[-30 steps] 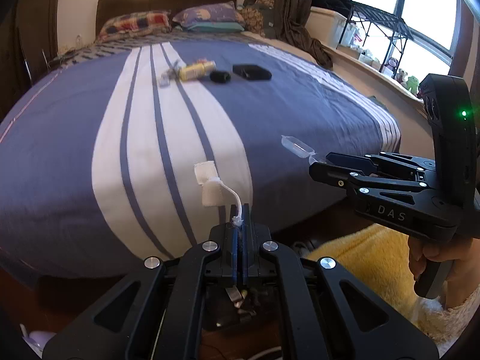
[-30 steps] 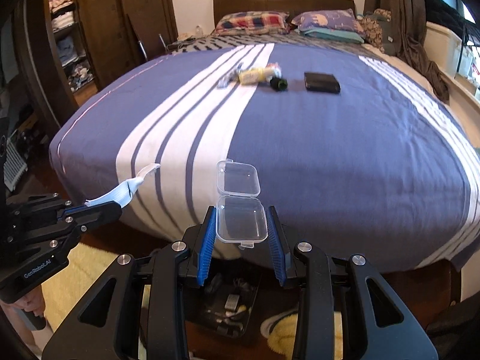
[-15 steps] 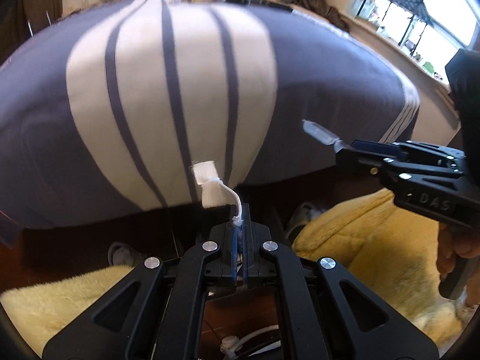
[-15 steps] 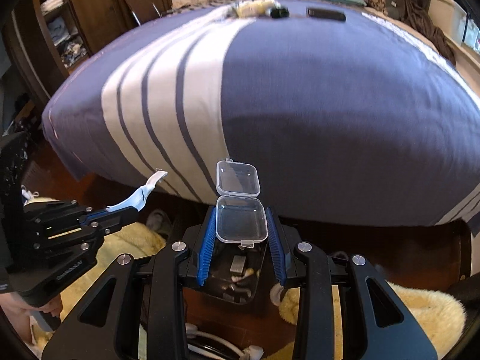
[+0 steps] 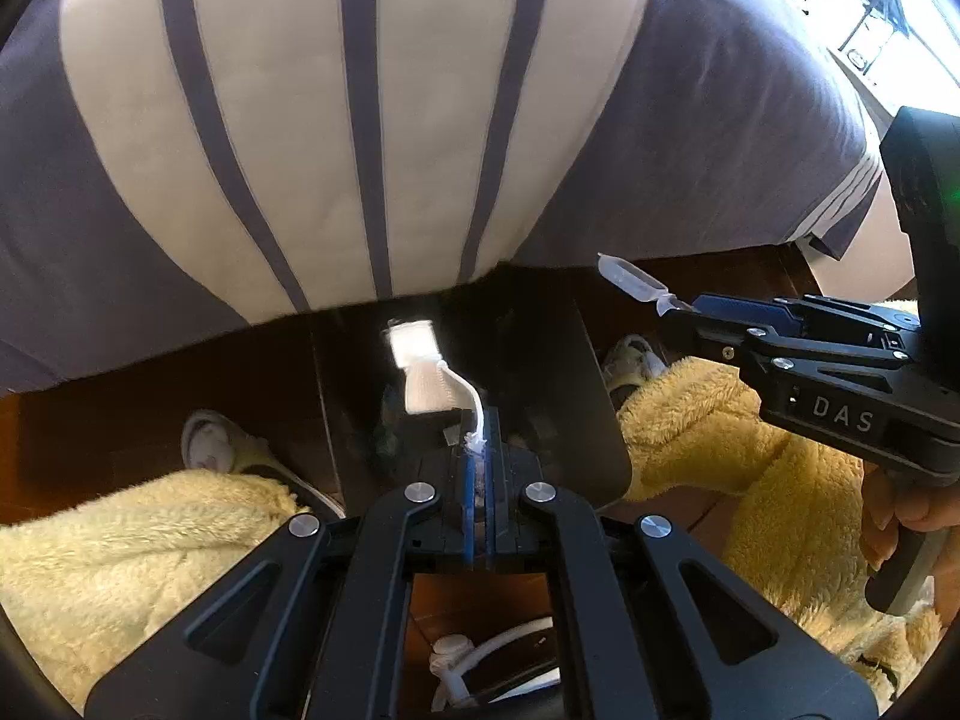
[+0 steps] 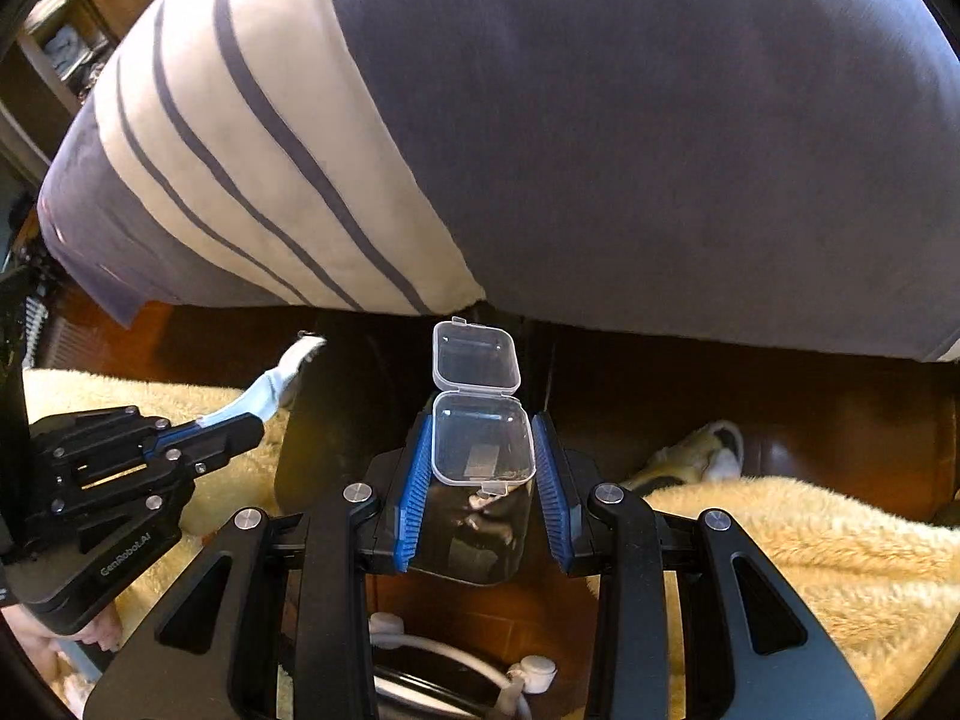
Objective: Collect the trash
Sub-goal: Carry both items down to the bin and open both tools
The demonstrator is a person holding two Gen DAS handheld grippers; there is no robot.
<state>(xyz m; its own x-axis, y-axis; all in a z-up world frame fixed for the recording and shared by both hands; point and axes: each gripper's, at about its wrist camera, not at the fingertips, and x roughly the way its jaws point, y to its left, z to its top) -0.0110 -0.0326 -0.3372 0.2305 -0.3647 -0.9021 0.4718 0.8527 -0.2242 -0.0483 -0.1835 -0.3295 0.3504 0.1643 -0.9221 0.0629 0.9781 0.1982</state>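
Note:
My left gripper [image 5: 478, 455] is shut on the string of a white tag-like scrap [image 5: 425, 372], held over a black bin [image 5: 480, 384] at the foot of the bed. It also shows in the right wrist view [image 6: 252, 423] with the scrap [image 6: 282, 375] sticking out. My right gripper [image 6: 483, 462] is shut on a clear plastic box [image 6: 483, 441] with its lid [image 6: 475, 355] hinged open, above the same bin [image 6: 474, 546]. In the left wrist view it [image 5: 678, 312] is at the right with the box [image 5: 636, 282].
The striped blue and white bed [image 5: 360, 120] fills the upper half of both views. Yellow fluffy rugs [image 5: 120, 546] [image 6: 810, 552] lie on the dark floor either side of the bin. Slippers [image 5: 210, 450] [image 6: 702, 456] lie on the floor. A white cable [image 6: 456, 654] lies below.
Both grippers have dropped and tilted down from over the bed to the floor at its foot. The bed top's items have left view. The bin now sits under both held things.

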